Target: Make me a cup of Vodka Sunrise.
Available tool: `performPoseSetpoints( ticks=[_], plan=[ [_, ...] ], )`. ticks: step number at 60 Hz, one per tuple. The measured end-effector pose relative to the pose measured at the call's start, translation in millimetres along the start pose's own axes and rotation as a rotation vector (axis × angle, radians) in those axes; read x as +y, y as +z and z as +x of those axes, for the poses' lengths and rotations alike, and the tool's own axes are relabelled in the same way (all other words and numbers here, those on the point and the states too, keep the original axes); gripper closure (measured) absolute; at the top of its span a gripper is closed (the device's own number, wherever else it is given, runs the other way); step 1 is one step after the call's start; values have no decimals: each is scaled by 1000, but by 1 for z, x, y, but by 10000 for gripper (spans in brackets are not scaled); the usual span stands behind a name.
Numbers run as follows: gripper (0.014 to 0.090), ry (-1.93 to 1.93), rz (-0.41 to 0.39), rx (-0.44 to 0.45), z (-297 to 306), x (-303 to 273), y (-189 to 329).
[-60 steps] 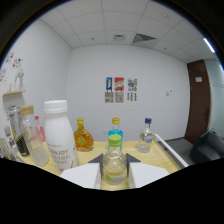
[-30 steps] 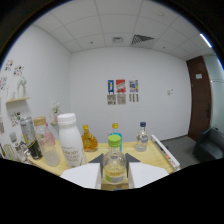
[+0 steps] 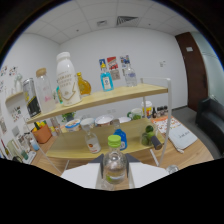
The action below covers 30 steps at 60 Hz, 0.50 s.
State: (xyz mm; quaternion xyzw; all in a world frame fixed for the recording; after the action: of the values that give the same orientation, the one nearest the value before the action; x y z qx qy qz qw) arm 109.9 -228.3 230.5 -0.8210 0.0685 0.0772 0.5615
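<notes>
Clear bottle (image 3: 114,167) with green cap sits between the claw (image 3: 114,180) fingers, pinched by both. Beyond it, a two-level shelf (image 3: 125,95): white bottle (image 3: 67,78), blue bottle (image 3: 106,80), amber bottle (image 3: 83,85) on top; cups below.

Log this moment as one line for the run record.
gripper: shut on clear bottle | bottle: green cap, upright | ahead: two-tier shelf with bottles

The view has dropped and tilted since the earlier pictures: the top shelf (image 3: 100,100) with the white bottle (image 3: 67,79) now sits higher in view, exposing a lower shelf (image 3: 100,142) of cups and a small green-capped bottle (image 3: 116,141) beneath it.
</notes>
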Motion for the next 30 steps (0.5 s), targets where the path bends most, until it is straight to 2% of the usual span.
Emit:
performPoseSetpoints(
  ticks=[14, 21, 30],
  plan=[
    [692, -192, -63, 78, 14, 51, 28],
    [694, -479, -63, 151, 22, 50, 33],
    [695, -869, -75, 199, 22, 46, 36]
  ],
)
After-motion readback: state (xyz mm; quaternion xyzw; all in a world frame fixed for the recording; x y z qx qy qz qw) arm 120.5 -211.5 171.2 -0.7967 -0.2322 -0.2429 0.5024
